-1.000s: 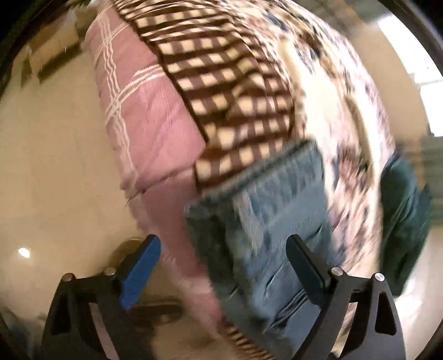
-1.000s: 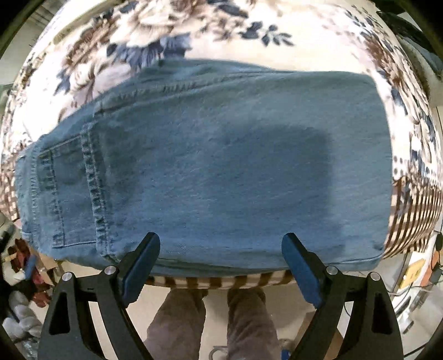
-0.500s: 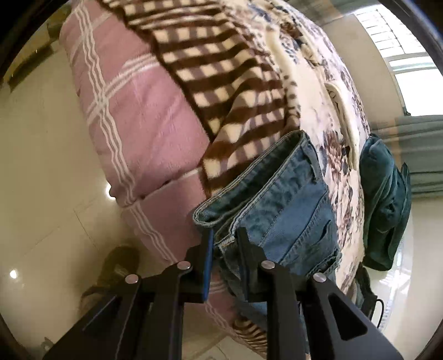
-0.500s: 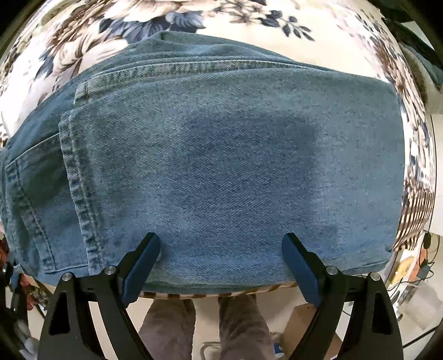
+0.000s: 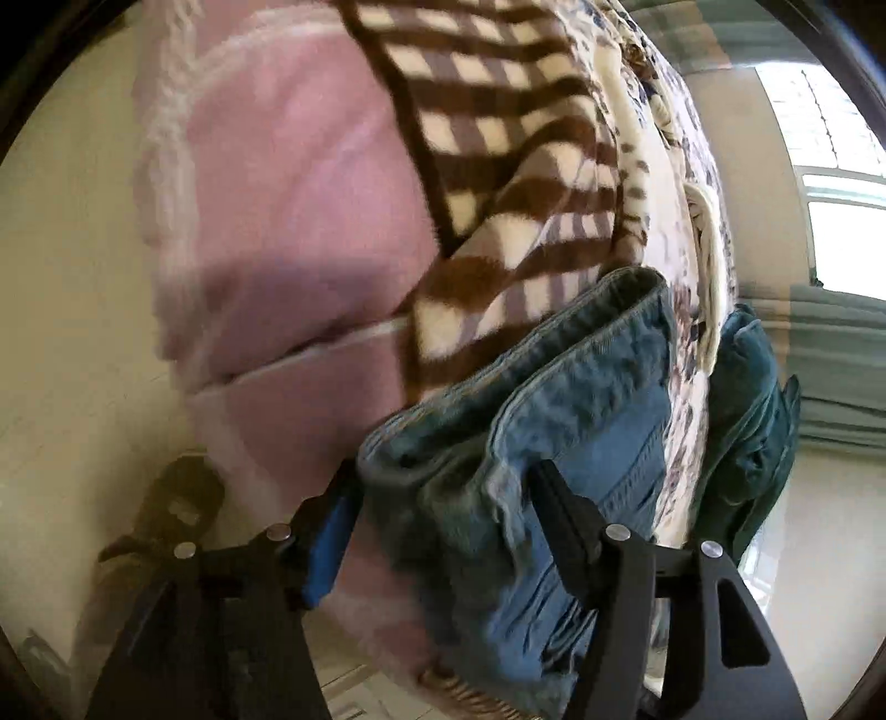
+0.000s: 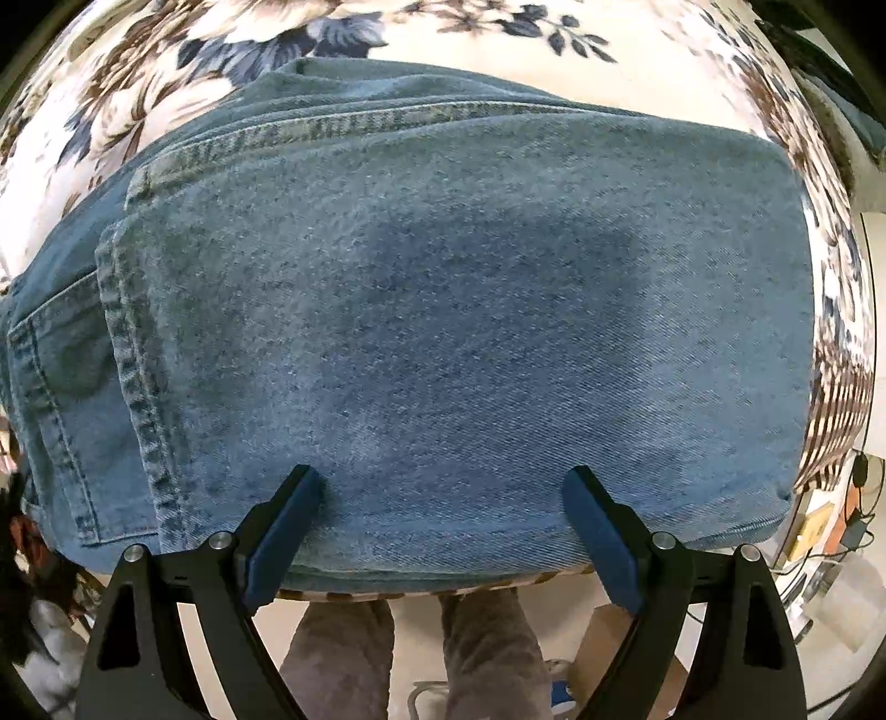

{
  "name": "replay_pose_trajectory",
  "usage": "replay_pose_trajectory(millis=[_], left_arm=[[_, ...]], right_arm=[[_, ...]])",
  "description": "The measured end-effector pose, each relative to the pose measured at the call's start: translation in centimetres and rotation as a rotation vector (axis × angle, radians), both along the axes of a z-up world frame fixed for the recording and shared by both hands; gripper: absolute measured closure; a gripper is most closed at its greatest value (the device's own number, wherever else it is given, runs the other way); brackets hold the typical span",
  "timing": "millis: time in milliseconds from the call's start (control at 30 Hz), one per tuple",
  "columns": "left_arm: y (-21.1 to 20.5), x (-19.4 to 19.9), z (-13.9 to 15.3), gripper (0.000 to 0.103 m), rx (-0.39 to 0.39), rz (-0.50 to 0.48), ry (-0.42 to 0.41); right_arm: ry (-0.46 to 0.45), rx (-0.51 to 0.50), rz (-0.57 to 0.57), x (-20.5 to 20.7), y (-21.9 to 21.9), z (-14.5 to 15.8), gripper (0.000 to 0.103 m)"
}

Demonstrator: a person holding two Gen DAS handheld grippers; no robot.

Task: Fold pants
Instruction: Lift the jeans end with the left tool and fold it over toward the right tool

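Since the folded jeans are lying flat on the bed with their long side running left to right across my right wrist view, the thing that matters is how each gripper lines up with that bundle. My right gripper sits over the near long edge, roughly mid-length, jaws spread wide with nothing between them, tips just above or maybe touching the denim, I honestly can't tell which. My left gripper is at the short end on my left, where the waistband and pocket stack up, and from there the jeans run straight away from me along the bed edge. So the left is nearer the thick end and is my pick for grabbing it and folding it over toward the far short edge.

The left jaws are parted with the layered denim end sitting in the gap. The left wrist picture is smeared, so I can't say whether the pads are pressing the cloth or just flanking it. I'd call them open, not clamped.

Stuff I can't make out:
- the underside layers of the fold, so how many there are is a guess
- the near edge of the bundle, partly behind my right fingers
- the dark green thing past the jeans, looks like a cushion or bag
- my legs and the floor below the bed, cut off by the frame
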State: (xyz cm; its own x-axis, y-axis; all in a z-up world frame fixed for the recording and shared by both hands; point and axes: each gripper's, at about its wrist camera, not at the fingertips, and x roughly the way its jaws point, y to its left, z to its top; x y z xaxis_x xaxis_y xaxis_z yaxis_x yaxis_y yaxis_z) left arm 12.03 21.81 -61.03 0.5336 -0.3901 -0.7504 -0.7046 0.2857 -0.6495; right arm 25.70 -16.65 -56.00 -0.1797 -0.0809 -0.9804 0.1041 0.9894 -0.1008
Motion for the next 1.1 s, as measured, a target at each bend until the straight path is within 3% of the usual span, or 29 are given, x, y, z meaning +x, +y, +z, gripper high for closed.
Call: replay_pose_trajectory(millis=[33,100,233,300,467,667,800,900,933,1000,1100], left_arm=[[0.1,0.2,0.4,0.049,0.025,0.016,-0.02],[-0.1,0.4,1.6,0.068,0.082,0.012,-0.053],[-1.1,0.0,4.5,0.078,0.187,-0.004,-0.111],[-2.0,0.1,7.5,0.084,0.248,-0.03,-0.175],[-8.0,2.2,17.1,0.085,0.383,-0.176,-0.395],[-19.2,5.6,24.3,0.085,0.408,-0.38,-0.55],[-28.2,7.8,24.2,0.085,0.339,-0.529,-0.576],[-35.5,9.5,21.6,0.086,0.319,-0.676,-0.562],[-37.5,10.1,20.5,0.097,0.304,-0.733,-0.553],[-42.8,11.5,16.9,0.102,0.271,-0.897,-0.5],[-46.2,11.8,14.2,0.101,0.254,-1.016,-0.397]], right_arm=[[-0.007,0.005,0.003,-0.5,0.2,-0.2,0.011],[-0.025,0.02,0.005,-0.8,0.2,0.1,0.011],[-0.066,0.098,-0.022,-1.6,-0.8,0.8,0.011],[-0.106,0.14,-0.017,-1.9,-1.7,1.7,0.011],[-0.237,0.158,0.046,-3.1,-5.8,5.6,0.011],[-0.31,0.13,-0.026,-3.9,-14.1,9.8,0.011],[-0.327,0.084,-0.124,-5.2,-21.7,10.8,0.011],[-0.312,0.064,-0.227,-7.4,-27.1,10.4,0.011],[-0.304,0.063,-0.259,-8.0,-28.8,10.2,0.011],[-0.299,0.073,-0.306,-8.8,-30.9,10.0,0.011],[-0.321,0.15,-0.356,-8.9,-32.7,10.1,0.011]])
